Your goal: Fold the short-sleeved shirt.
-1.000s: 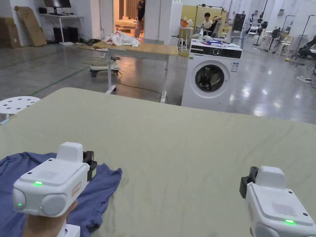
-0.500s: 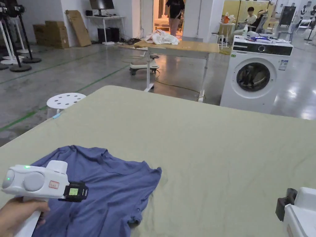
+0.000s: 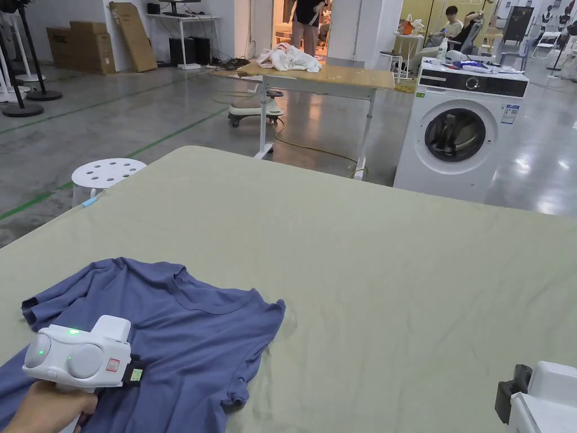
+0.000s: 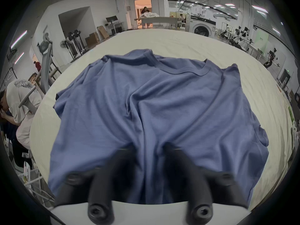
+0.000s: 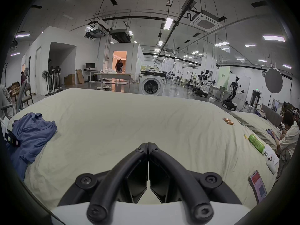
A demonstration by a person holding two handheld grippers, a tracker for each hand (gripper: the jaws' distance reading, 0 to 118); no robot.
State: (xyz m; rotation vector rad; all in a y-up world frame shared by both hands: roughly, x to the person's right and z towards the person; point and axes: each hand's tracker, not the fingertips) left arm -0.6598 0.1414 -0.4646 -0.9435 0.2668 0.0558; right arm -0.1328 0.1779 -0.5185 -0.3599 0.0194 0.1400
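floor (image 3: 141, 113): glossy grey | washing machine (image 3: 459, 132): white | wooden table (image 3: 332, 76) | ceiling lights (image 5: 168, 23): on

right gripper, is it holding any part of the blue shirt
No, in the right gripper view the right gripper has its jaws shut together on nothing above the bare sheet, and the blue shirt lies far off.

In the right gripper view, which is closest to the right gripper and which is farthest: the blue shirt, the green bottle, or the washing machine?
From the right gripper:
1. The green bottle and the blue shirt are too close to call; the bottle lies on the bed's right side, the shirt on its left.
2. The washing machine is farthest, on the floor beyond the bed's far edge.
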